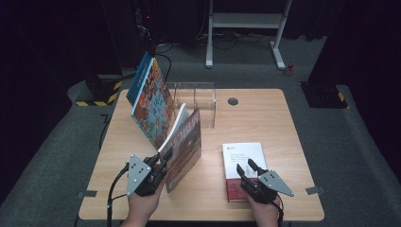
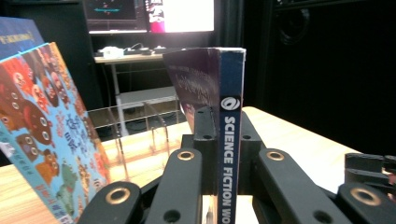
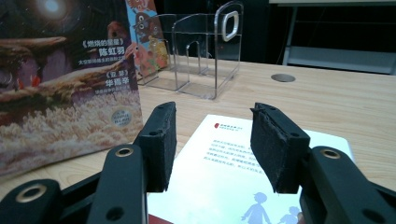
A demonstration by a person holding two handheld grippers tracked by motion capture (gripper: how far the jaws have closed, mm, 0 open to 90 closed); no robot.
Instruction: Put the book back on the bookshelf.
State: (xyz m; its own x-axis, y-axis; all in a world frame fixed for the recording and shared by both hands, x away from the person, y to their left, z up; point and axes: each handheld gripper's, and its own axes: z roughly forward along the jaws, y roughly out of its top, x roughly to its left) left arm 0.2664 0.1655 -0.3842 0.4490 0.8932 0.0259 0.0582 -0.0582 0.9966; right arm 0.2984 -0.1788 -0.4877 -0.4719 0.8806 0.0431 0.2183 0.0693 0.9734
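The table (image 1: 265, 113) is carrying a clear acrylic book rack (image 1: 196, 97) at its far side, with a colourful patterned book (image 1: 152, 101) leaning tilted at the rack's left end. Nearer the person, the left gripper (image 1: 158, 165) is holding a science fiction book (image 1: 185, 149) upright on its lower edge, just in front of the rack; in the left gripper view its fingers (image 2: 205, 135) are clamping the spine from both sides. This looks like the carrying step of shelving books: the book is gripped but not yet in a slot. The next move likely calls for lifting it clear of the leaning book, keeping it vertical and lining its lower edge up with a free divider.

The right gripper (image 1: 249, 171) is hovering over a white-and-red book (image 1: 245, 163) lying flat at the near right of the table, its fingers (image 3: 161, 140) standing apart with nothing between them.

The rack's dividers are hard to make out through the clear plastic, and the held book is hiding the slots behind it. The flat book's small print is unreadable.
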